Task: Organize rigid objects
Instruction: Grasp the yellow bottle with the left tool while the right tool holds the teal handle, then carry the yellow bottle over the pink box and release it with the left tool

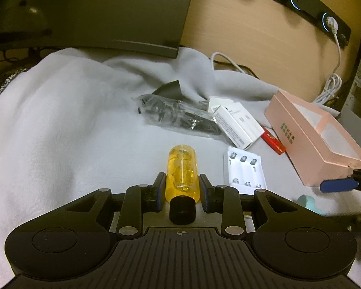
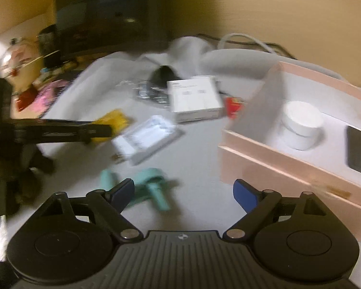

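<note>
A clear yellow bottle point(image 1: 182, 171) with a black cap lies lengthwise between the pads of my left gripper point(image 1: 182, 187), which is shut on it above the grey cloth. In the blurred right wrist view the same bottle point(image 2: 113, 122) shows yellow at the tip of the left gripper's black arm. My right gripper point(image 2: 183, 191) stands open with nothing between its fingers, close to the pink box point(image 2: 272, 159). A mint green plastic piece point(image 2: 151, 187) lies just ahead of its left finger. The pink box holds a white round jar point(image 2: 300, 125) and a black flat bar point(image 2: 356, 151).
On the grey cloth point(image 1: 72, 120) lie a white battery holder point(image 1: 246, 168), a white carton point(image 1: 238, 125), a red packet point(image 1: 274, 141) and a clear bag of dark parts point(image 1: 173, 113). A monitor base point(image 1: 122, 24) stands behind; white cables point(image 1: 329, 86) trail at the right.
</note>
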The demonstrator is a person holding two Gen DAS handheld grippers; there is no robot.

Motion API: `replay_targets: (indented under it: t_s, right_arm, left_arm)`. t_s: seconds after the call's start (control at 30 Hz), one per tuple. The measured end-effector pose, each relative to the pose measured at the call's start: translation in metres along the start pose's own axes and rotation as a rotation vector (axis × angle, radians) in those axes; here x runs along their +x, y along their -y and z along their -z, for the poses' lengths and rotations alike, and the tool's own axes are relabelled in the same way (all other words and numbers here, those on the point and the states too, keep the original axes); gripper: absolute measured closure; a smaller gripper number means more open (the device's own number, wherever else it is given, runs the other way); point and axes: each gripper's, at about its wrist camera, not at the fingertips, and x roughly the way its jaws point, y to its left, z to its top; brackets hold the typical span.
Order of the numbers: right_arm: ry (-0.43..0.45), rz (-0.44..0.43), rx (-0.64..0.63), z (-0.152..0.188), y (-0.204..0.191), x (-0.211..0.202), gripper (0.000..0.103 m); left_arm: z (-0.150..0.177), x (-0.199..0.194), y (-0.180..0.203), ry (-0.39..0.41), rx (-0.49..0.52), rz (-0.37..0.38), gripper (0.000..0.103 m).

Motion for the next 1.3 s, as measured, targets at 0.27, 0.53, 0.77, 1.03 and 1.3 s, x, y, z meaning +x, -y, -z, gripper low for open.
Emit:
replay_targets:
  t_s: [0.27, 0.53, 0.77, 1.03, 1.3]
  right_arm:
    - [-0.046, -0.025, -0.148, -0.004, -0.042, 0.027, 0.017]
    - [0.021, 0.024, -0.234, 0.014, -0.054, -0.022, 0.033]
    - [0.127, 0.203, -0.15, 0.041, -0.012, -0.11, 0.033]
    - [0.268, 0.417, -0.009, 0.069, 0.03, -0.183, 0.033]
    - [0.266, 0.472, 0.063, 0.088, 0.049, -0.193, 0.033]
  left_arm:
    - [0.0, 0.0, -0.001, 0.001, -0.004, 0.0, 0.071]
    - [0.004, -0.007, 0.005, 0.007, 0.027, 0.001, 0.071]
    - [0.008, -0.038, 0.05, -0.008, 0.137, 0.194, 0.071]
    - [-0.068, -0.057, 0.142, 0.196, 0.329, 0.357, 0.071]
    - [-0.148, -0.012, 0.196, 0.273, 0.167, 0.465, 0.071]
